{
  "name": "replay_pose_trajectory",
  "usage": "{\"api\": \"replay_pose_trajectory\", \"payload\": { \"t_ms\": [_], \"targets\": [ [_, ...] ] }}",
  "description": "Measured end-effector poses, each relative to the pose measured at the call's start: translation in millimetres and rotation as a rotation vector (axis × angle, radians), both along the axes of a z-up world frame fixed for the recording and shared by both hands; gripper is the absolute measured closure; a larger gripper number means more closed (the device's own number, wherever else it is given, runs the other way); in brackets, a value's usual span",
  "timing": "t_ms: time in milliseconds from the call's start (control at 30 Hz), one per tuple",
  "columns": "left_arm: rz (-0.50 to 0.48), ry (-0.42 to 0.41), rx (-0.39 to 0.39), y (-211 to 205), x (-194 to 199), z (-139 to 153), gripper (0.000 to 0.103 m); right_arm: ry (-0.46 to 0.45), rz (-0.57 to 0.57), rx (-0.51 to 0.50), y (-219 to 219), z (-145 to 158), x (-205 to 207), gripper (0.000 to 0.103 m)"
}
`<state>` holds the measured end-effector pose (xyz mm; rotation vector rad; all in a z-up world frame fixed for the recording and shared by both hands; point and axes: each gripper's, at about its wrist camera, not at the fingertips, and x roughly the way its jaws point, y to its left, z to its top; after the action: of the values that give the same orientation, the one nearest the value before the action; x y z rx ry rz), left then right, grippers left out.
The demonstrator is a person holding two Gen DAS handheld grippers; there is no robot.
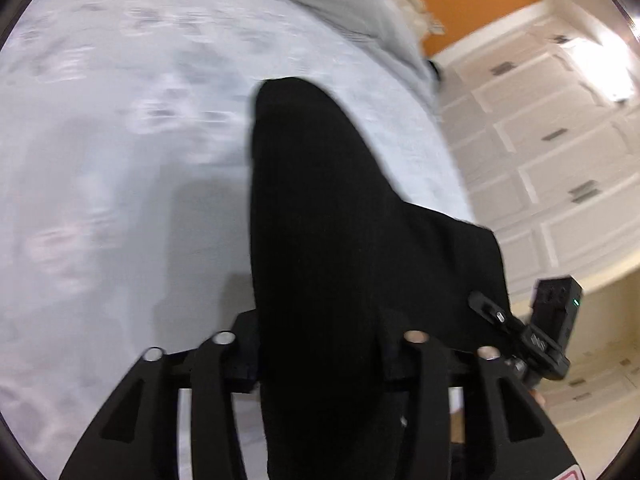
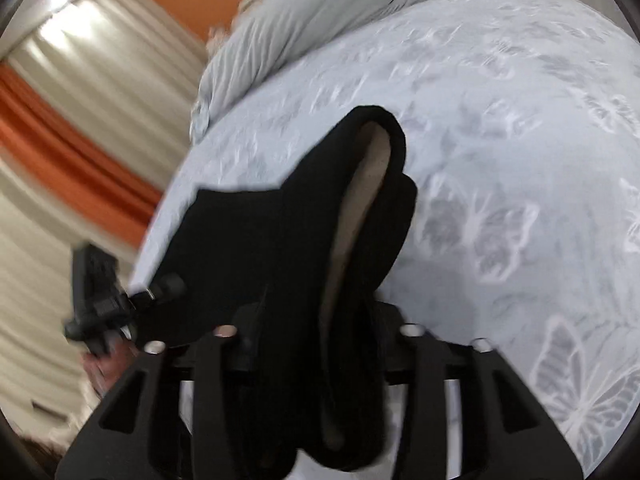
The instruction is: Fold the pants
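Observation:
The black pants (image 1: pixel 320 220) hang lifted above the bed, stretched between both grippers. My left gripper (image 1: pixel 320 344) is shut on one end of the cloth, which runs forward from the jaws over the sheet. My right gripper (image 2: pixel 316 340) is shut on the other end of the pants (image 2: pixel 260 248), where a beige lining (image 2: pixel 352 220) shows inside a fold. The right gripper also shows in the left wrist view (image 1: pixel 532 332) at the pants' right corner, and the left gripper in the right wrist view (image 2: pixel 120 296). The fingertips are hidden by cloth.
A bed with a pale blue butterfly sheet (image 2: pixel 500 140) lies under the pants. A grey duvet (image 2: pixel 320 12) is bunched at its far end. White panelled cabinets (image 1: pixel 560 140) stand to the right, and cream and orange curtains (image 2: pixel 60 140) to the left.

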<state>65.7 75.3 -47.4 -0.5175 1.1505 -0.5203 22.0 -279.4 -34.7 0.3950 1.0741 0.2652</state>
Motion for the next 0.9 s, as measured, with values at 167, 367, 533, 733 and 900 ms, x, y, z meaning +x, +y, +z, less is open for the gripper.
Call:
{"api": "replay_pose_trajectory", "payload": {
  "t_ms": [167,367,533,733,900],
  "targets": [
    [0.141,-0.025,0.203,34,-3,-5,0.050,-0.028,-0.088,-0.063,-4,0,0,0.038],
    [0.078,-0.242,0.125,2,-13,46,0.029,-0.197,0.002,-0.060,41,40,3,0.066],
    [0.045,-0.203,0.360,-45,37,-1,0.021,-0.022,0.001,-0.285,61,-29,61,0.074],
    [0.103,-0.254,0.486,-41,32,2,0.021,-0.113,-0.074,-0.243,46,15,34,0.068],
    [0.089,-0.354,0.577,-43,-7,26,0.020,-0.132,0.033,-0.234,72,20,0,0.068]
  ]
}}
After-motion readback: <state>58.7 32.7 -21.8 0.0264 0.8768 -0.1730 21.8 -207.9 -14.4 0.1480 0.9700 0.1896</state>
